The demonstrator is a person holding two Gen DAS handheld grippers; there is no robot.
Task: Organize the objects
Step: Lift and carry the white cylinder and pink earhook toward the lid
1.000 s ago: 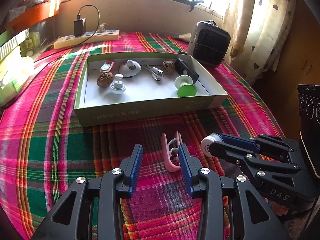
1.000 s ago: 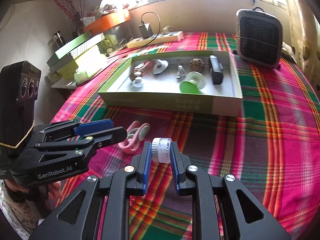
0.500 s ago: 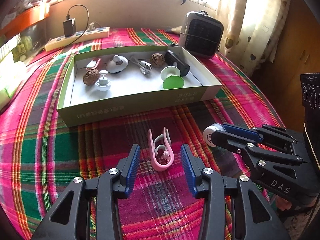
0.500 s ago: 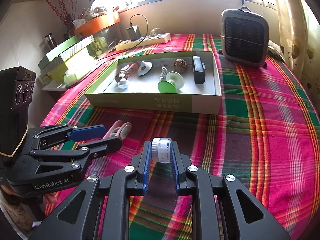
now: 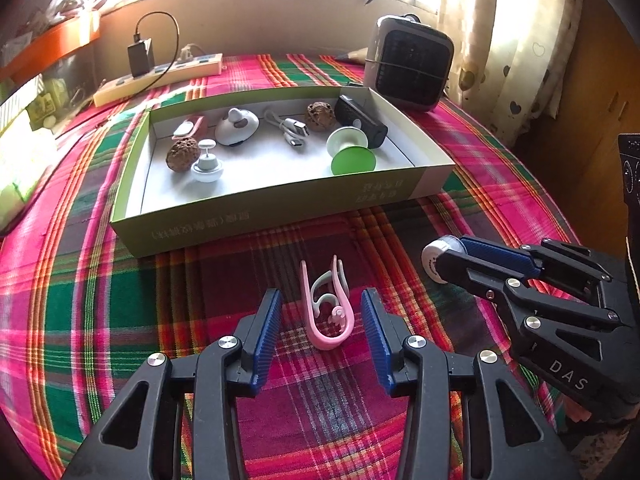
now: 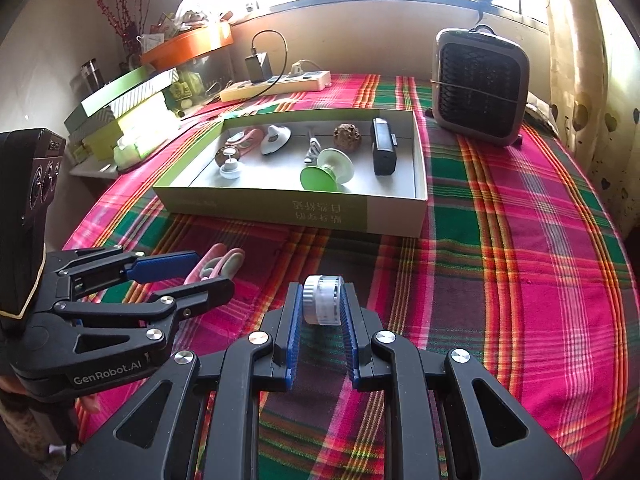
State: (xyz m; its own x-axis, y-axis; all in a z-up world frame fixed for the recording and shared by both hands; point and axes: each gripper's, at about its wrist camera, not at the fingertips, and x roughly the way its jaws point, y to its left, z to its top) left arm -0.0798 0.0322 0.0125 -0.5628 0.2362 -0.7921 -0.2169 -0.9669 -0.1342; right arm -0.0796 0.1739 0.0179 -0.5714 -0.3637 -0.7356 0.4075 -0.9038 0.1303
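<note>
Pink U-shaped plastic clip (image 5: 326, 312) lies loose on the plaid-covered desk (image 5: 100, 300) between the left gripper's (image 5: 322, 332) parted jaws, and may skid sideways if they close off-centre, while the right gripper (image 6: 322, 312) clamps a small white cylindrical cap (image 6: 323, 300).

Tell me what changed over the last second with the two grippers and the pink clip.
The left gripper opened wider and now frames the pink clip, which earlier lay beside its right finger; the pads are not touching it. The right gripper kept clamping the small white cylinder. The box looks unchanged.
</note>
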